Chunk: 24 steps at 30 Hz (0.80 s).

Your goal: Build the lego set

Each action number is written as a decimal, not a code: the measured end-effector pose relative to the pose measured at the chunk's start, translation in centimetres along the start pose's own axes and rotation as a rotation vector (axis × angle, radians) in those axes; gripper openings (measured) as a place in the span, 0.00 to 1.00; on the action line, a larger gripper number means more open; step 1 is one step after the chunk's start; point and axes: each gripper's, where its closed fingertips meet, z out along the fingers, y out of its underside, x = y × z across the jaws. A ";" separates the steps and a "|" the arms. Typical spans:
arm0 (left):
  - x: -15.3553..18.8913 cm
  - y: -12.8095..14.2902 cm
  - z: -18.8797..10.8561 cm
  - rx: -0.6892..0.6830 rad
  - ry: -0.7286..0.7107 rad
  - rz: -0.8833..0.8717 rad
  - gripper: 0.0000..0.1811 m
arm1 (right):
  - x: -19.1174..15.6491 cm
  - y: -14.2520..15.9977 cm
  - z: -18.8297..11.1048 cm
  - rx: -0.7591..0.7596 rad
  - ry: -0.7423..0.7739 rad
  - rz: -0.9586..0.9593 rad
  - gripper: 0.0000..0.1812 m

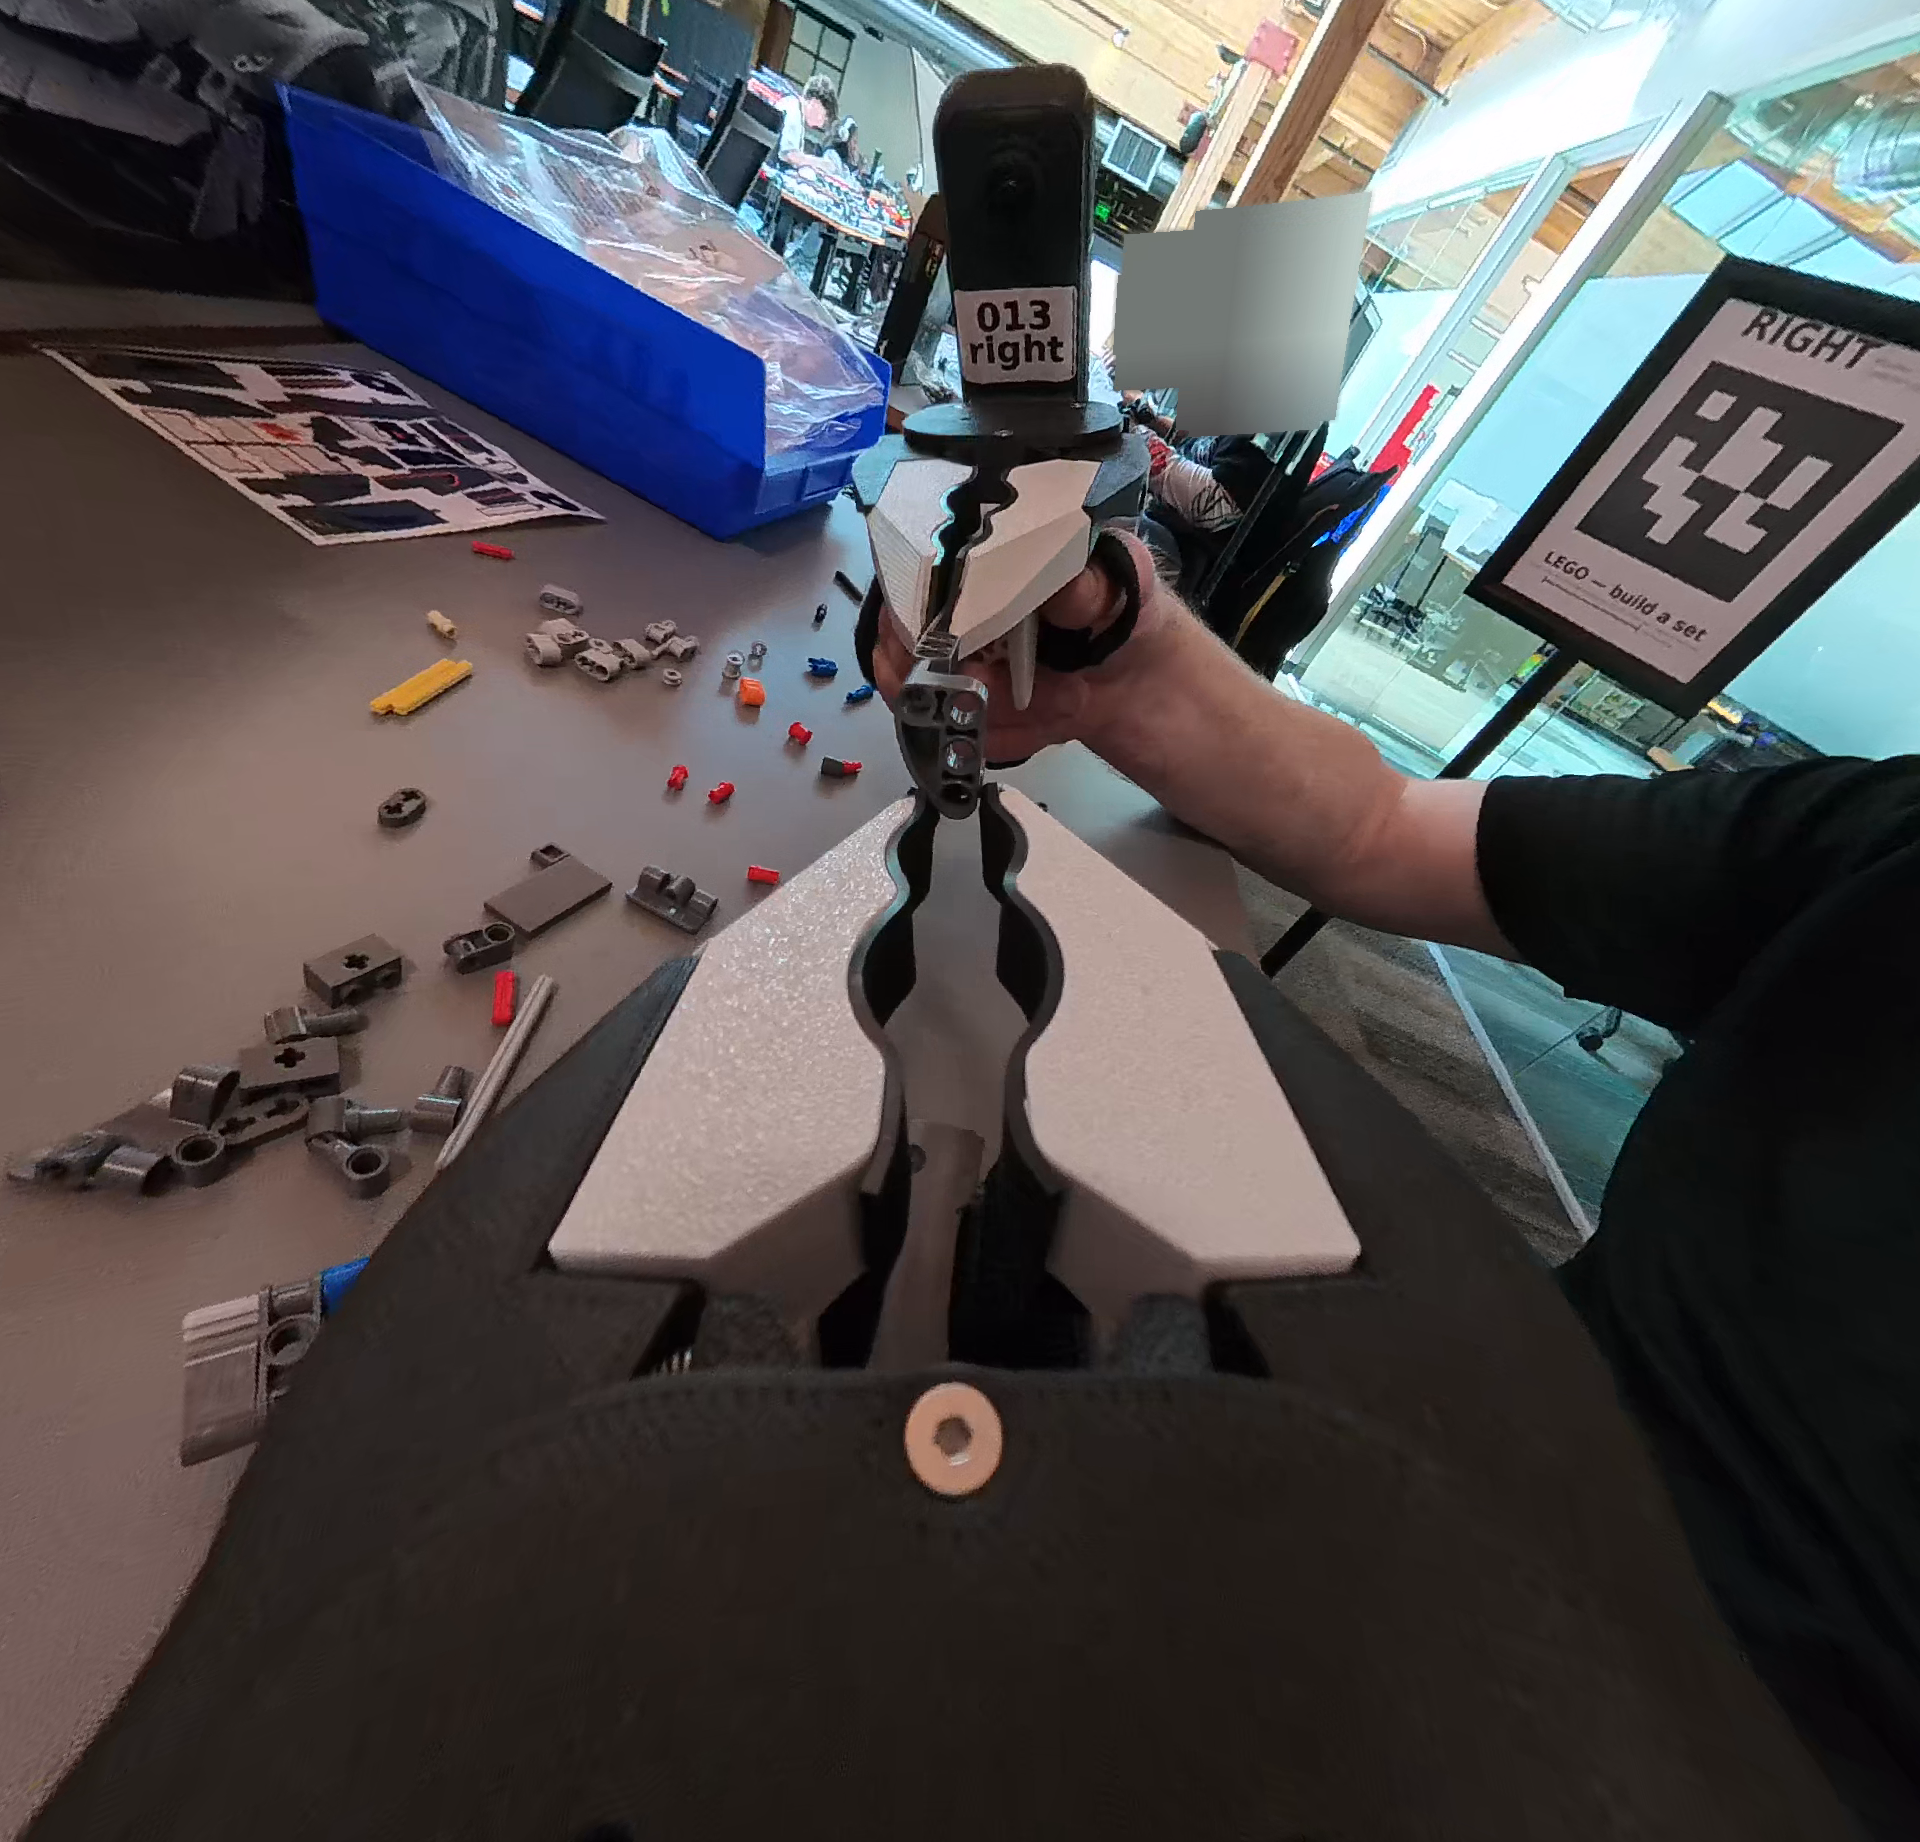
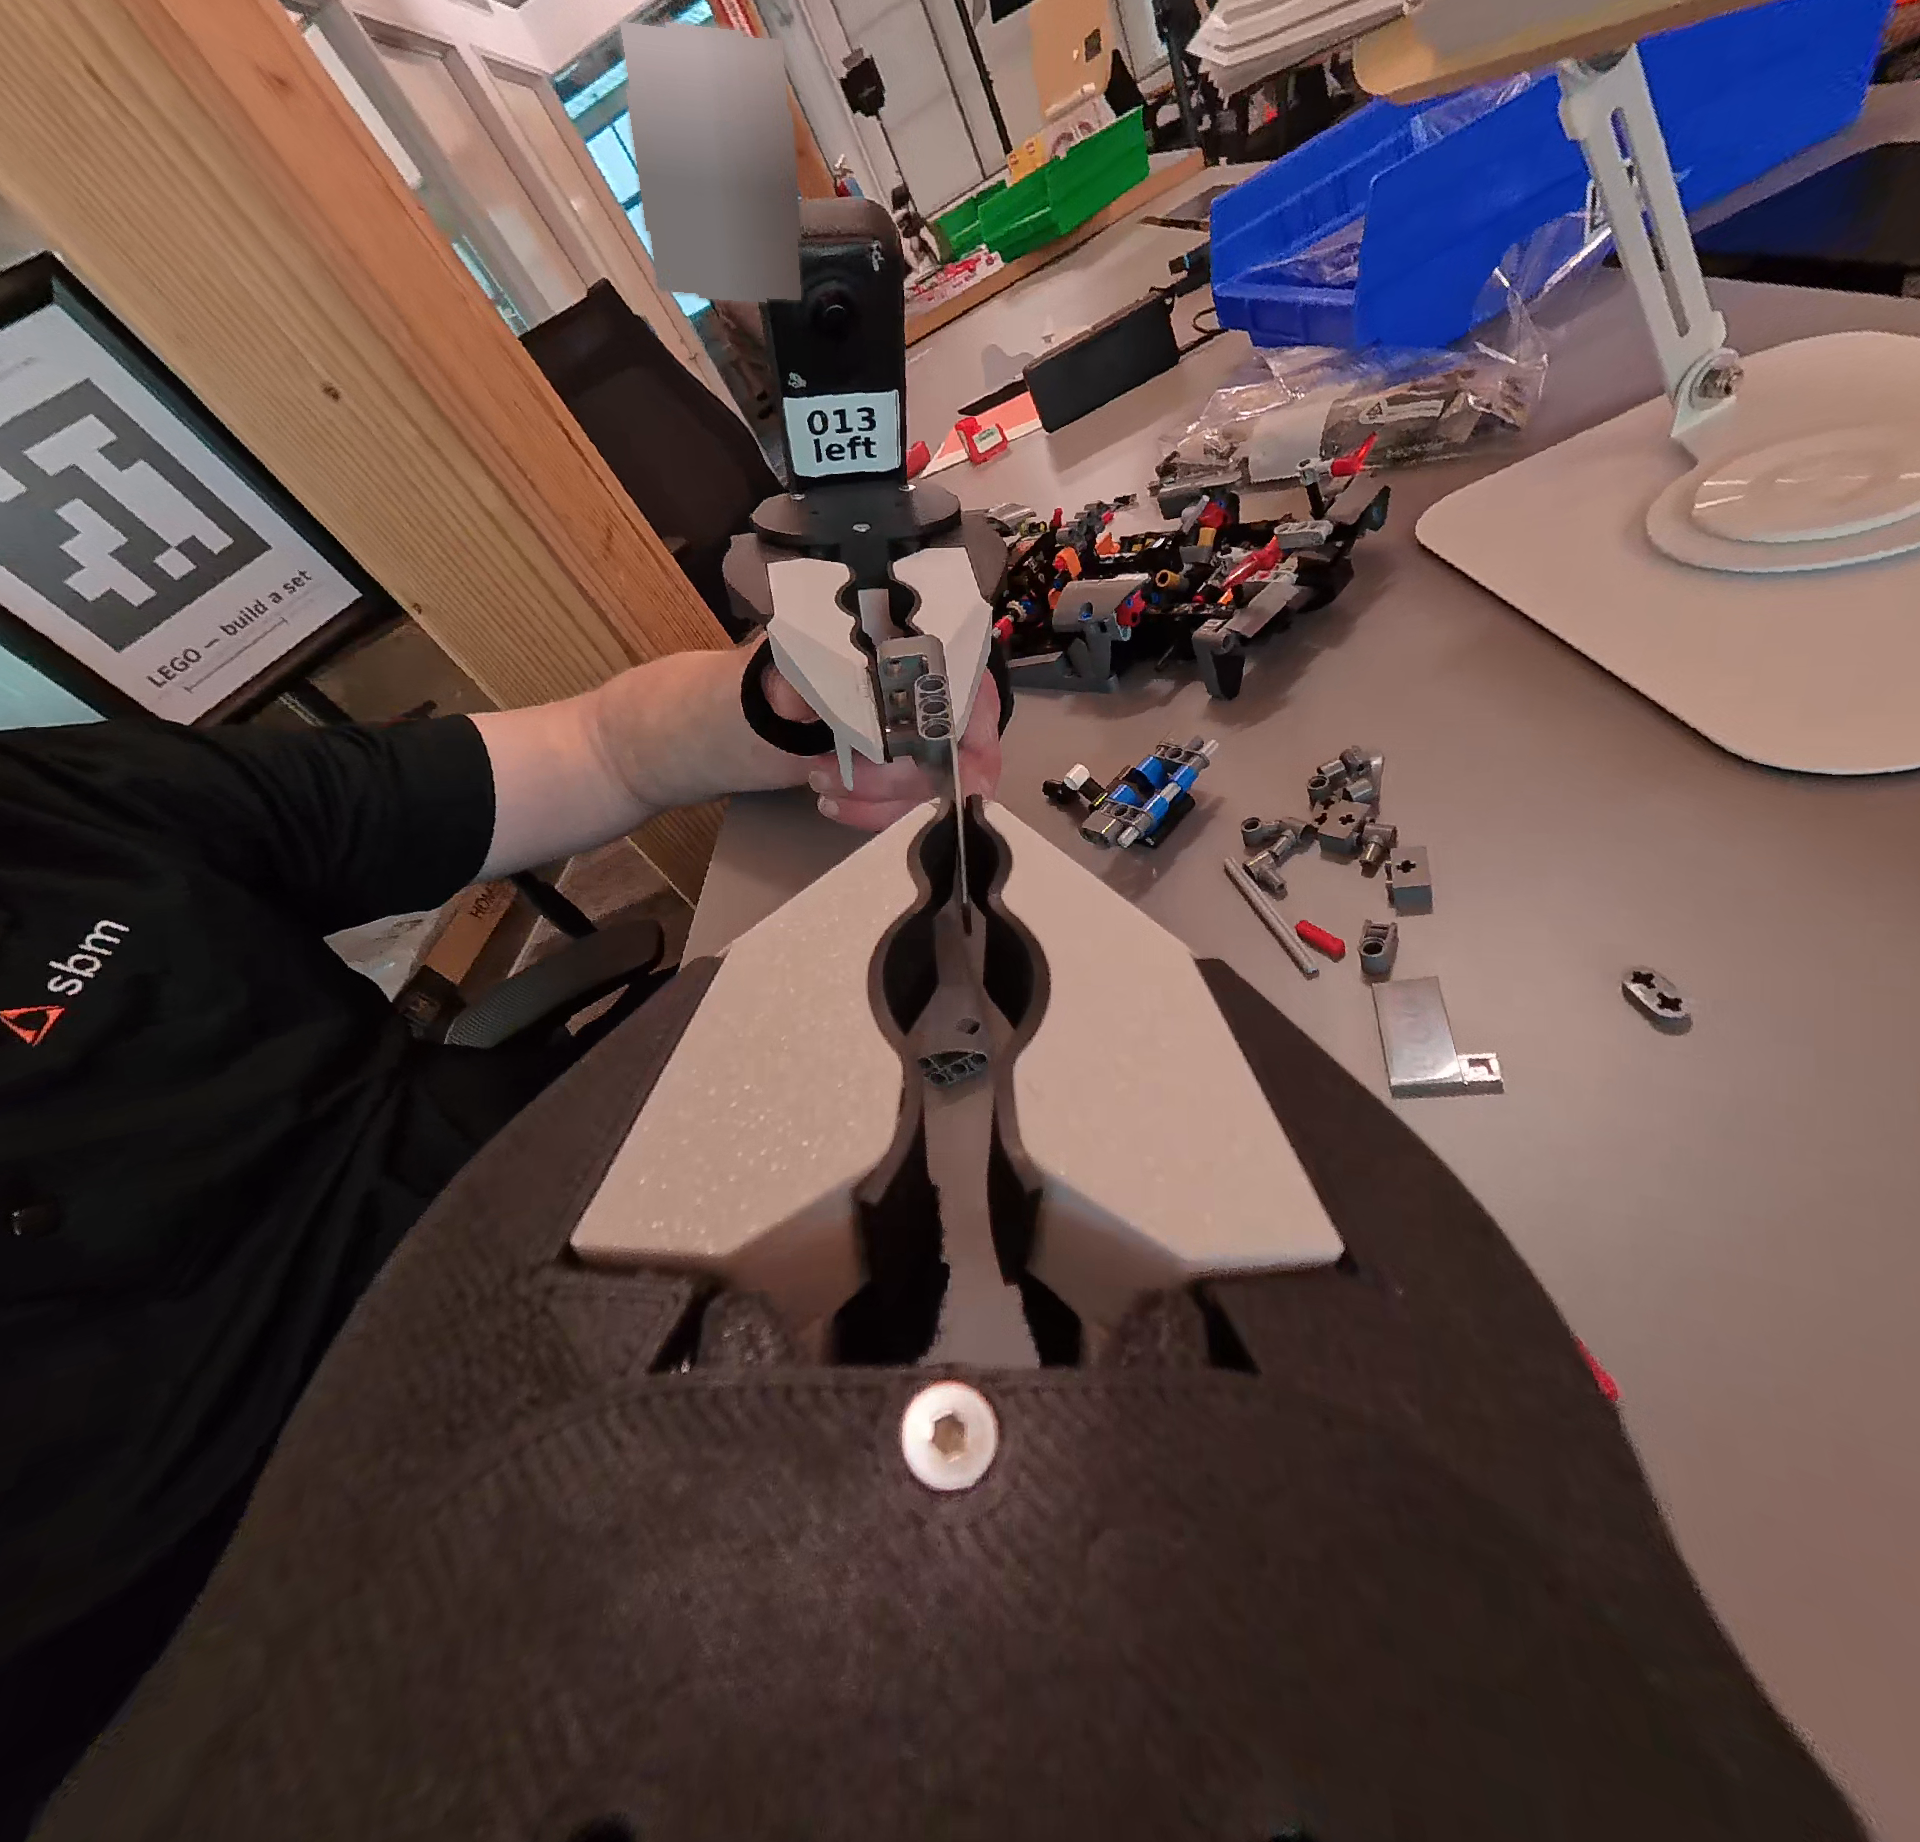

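A dark grey lego piece (image 1: pixel 945 743) is gripped by both the left claw (image 1: pixel 948 813) and right claw (image 1: pixel 943 641), held tip to tip above the bench (image 1: pixel 156 857).

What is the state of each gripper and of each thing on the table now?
left gripper: shut on grey beam
right gripper: shut on thin axle
model: partly built, resting on table
blue bin: open, plastic bag inside
loose parts: scattered, unattached
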 end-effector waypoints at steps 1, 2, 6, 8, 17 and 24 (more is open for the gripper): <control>0.0 0.0 0.0 0.001 0.002 -0.009 0.03 | 0.1 0.0 0.0 0.000 -0.001 0.007 0.00; -0.1 0.1 0.0 -0.001 0.001 -0.015 0.03 | 0.2 0.1 0.0 -0.001 0.000 0.016 0.00; -0.2 0.2 0.1 -0.007 0.000 -0.025 0.03 | 0.4 0.2 0.0 -0.004 0.004 0.026 0.00; -0.3 0.2 0.1 -0.007 0.000 -0.025 0.03 | 0.4 0.2 0.0 -0.004 0.006 0.022 0.00; -0.2 1.9 0.4 -0.199 -0.135 0.259 0.18 | -0.2 0.0 -1.4 -0.079 0.090 -0.203 0.00; -0.1 8.3 -0.1 -0.643 -0.217 0.704 0.22 | 4.5 -0.5 -5.7 -0.146 0.399 -0.346 0.00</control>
